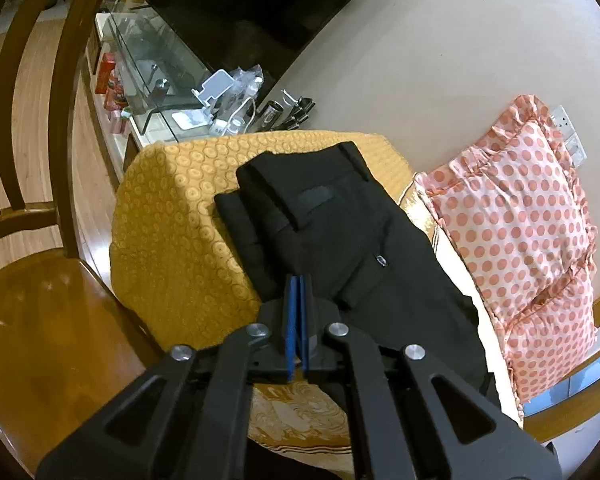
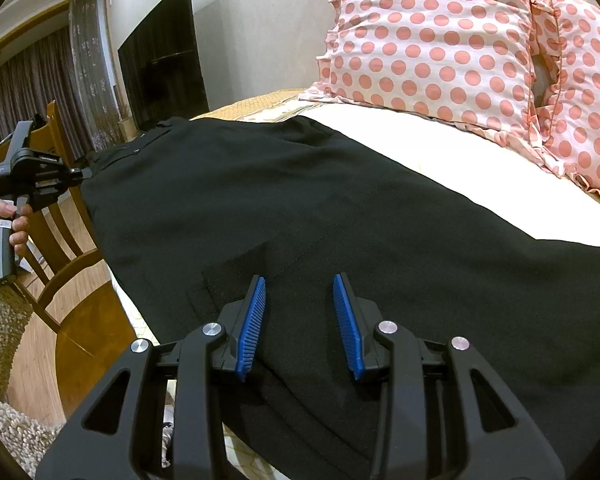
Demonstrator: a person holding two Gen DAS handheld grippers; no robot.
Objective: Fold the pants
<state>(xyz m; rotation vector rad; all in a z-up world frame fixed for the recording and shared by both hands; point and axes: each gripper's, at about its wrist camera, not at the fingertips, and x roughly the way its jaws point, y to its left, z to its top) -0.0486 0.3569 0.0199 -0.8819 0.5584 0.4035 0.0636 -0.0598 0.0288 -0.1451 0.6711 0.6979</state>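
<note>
The black pants (image 2: 300, 208) lie spread flat across the bed, waistband end away toward the far corner, with the legs running back under and past the right gripper's jaws. The cloth looks thin, soft and limp, a light thing that will sag and slide over itself rather than hold a crease; judged from that, it wants to be taken at an edge or a corner through all layers at once, at hem or waistband, and lifted by two points so the fold falls straight. A pinch in the middle of the panel would only raise a tent of fabric.

The left gripper (image 1: 298, 280) has its blue pads pressed together with no gap, and the side edge of the pants lies right at their tips; whether a fold of cloth is caught between them cannot be made out, though from the right wrist view its nose meets the pants' edge near the waistband. The right gripper (image 2: 300, 280) stands partly open, a moderate gap between the ribbed blue pads, with black cloth directly beneath and between them but neither pad pressing on it.

Beyond the right jaws lies a pink dotted pillow (image 2: 460, 40); left of the left jaws, the yellow bedspread (image 1: 172, 220) and a wooden chair (image 1: 40, 300)
</note>
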